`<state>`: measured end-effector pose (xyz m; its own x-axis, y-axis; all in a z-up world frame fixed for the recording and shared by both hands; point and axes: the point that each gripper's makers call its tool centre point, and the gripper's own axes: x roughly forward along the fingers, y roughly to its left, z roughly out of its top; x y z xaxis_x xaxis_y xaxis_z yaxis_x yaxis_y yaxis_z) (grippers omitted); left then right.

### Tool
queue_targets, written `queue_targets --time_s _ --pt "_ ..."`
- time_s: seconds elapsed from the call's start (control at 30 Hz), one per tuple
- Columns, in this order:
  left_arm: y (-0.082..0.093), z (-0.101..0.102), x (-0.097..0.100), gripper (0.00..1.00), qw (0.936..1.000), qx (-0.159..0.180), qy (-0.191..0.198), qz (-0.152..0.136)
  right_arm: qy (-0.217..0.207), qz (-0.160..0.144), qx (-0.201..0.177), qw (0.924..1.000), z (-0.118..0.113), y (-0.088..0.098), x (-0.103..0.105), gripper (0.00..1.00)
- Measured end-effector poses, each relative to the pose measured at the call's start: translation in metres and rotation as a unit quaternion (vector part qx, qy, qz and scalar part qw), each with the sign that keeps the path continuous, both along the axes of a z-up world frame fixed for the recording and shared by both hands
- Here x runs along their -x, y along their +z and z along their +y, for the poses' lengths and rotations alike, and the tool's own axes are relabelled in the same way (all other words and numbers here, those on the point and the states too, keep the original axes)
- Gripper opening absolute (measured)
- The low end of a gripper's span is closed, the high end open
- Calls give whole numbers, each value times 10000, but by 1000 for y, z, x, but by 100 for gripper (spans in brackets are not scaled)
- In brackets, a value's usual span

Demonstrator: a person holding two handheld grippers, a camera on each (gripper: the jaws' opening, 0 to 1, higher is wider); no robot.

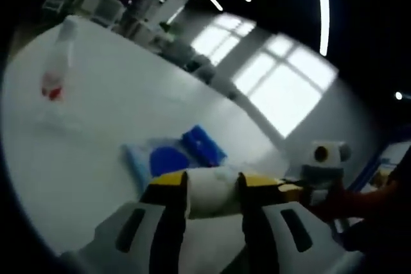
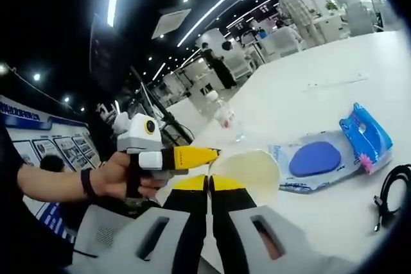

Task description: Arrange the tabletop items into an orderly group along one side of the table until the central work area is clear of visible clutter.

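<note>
A white cup (image 1: 212, 190) is clamped between the left gripper (image 1: 212, 213) jaws, right gripper (image 2: 209, 187) jaws are seen closed empty beside it, blue packet (image 1: 173, 155) and bottle (image 1: 56, 62) left mid-tabletop (image 1: 96, 139).

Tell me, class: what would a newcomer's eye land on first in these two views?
Probably the white cup clamped in the left gripper, close to the camera. Next, the blue pouch lying flat on the white table, with a clear bottle standing alone farther off. A black cable curls at the table's edge.
</note>
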<state>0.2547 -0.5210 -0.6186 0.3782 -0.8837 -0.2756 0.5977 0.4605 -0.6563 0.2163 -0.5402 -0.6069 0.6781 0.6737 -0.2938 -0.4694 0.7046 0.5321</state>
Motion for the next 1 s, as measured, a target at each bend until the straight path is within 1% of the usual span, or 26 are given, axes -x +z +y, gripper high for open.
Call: queue_targets --time_s 0.03,0.07,0.17,0.23,0.27,0.3,0.37,0.43,0.47,0.5,0.53,0.57,0.6,0.63,0.67,0.7,0.73,0.77,0.8,0.83,0.93,0.97,1.0 --pt "-3 5 -1 35 9998 -156 32 -71 -13 8 -17 10000 -1 0 0 0" --pt "-4 9 -2 38 9996 -229 90 -125 -23 11 -11 10000 -2 0 0 0" --pt "-4 18 -4 41 9992 -322 161 -196 -9 27 68 10000 -4 -3 0 0" --pt "-5 25 -8 44 9975 -546 221 -400 0 27 161 9999 -6 -4 0 0" --pt "-5 29 -9 46 9948 -793 175 -621 8 34 172 9998 -7 -5 0 0" --pt "-6 30 -8 48 9926 -945 98 -754 11 41 186 9998 -8 -5 0 0" --pt "-7 32 -4 54 9845 -1352 -183 -1099 21 37 248 9997 -8 -5 0 0" --pt "-8 31 0 61 9758 -1658 -438 -1360 38 43 306 9995 -8 -6 -1 0" --pt "-9 31 2 65 9663 -1924 -608 -1597 54 47 337 9994 -8 -6 -1 0" --pt "-11 33 2 67 9530 -2254 -752 -1878 74 49 359 9993 -7 -6 -2 0" --pt "-11 33 2 69 9474 -2375 -789 -1994 81 49 368 9993 -7 -6 -2 0" --pt "-14 36 -6 70 9256 -2767 -930 -2411 111 46 432 9990 -5 -5 -2 0" --pt "-15 35 -5 71 9167 -2894 -1039 -2551 137 48 463 9988 -4 -6 -2 0" --pt "-16 33 -5 74 9038 -3061 -1171 -2751 172 48 496 9986 -3 -6 -2 0" --pt "-18 31 -4 78 8964 -3154 -1263 -2848 210 29 524 9984 -1 -6 -2 0" --pt "-18 28 -2 80 8905 -3208 -1365 -2923 228 24 540 9983 1 -5 -2 0" --pt "-20 24 0 81 8820 -3268 -1501 -3044 260 17 572 9980 3 -5 -2 0" --pt "-21 21 2 82 8763 -3310 -1577 -3125 277 5 592 9979 4 -4 -3 0" --pt "-23 18 2 82 8668 -3399 -1646 -3255 310 -6 616 9976 6 -3 -3 0" --pt "-23 17 3 82 8634 -3428 -1674 -3303 323 -7 624 9975 7 -3 -3 0" --pt "-26 7 6 81 8385 -3582 -1918 -3630 409 -23 707 9967 12 -2 -3 0" --pt "-27 4 9 80 8284 -3654 -2012 -3739 439 -25 738 9963 14 -1 -3 0" --pt "-28 1 10 77 8231 -3674 -2066 -3806 456 -43 768 9960 15 0 -2 0"
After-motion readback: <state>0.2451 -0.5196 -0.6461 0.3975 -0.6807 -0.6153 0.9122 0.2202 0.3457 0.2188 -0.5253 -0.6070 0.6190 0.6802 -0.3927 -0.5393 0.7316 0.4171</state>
